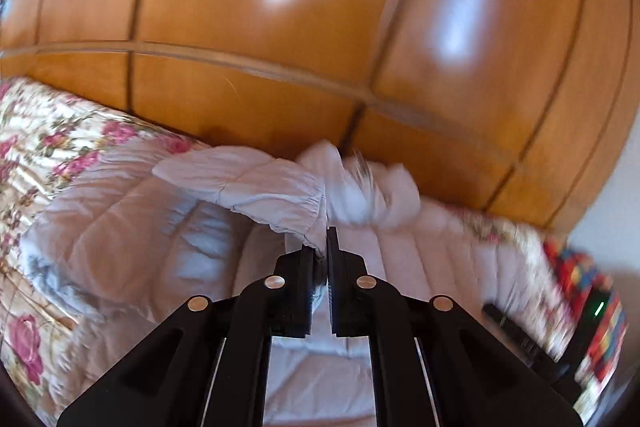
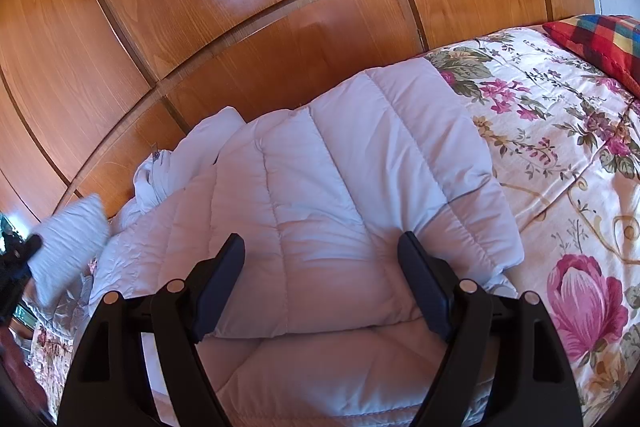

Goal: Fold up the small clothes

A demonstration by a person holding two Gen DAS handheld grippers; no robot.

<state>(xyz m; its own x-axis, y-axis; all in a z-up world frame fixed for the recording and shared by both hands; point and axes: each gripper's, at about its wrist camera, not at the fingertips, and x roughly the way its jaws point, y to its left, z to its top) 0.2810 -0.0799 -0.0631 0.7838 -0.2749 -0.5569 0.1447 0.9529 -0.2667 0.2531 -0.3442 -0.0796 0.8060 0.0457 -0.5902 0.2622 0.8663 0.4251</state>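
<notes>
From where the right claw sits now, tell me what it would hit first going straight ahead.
The right claw, open, would likely meet the white quilted jacket on the floral bedspread first; the fabric already bulges between its fingers, though depth is uncertain.

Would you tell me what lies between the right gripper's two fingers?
The folded body of the white puffer jacket lies between the open right gripper fingers, seen in the right wrist view.

I see a bed, floral bedspread (image 2: 560, 131) covering it. White quilted jacket (image 2: 340, 195) lies directly on the spread, centre frame. Checked red cushion (image 2: 600, 43) sits at 2 o'clock. Wooden panelled wall (image 2: 200, 27) borders the bed at 12.
</notes>
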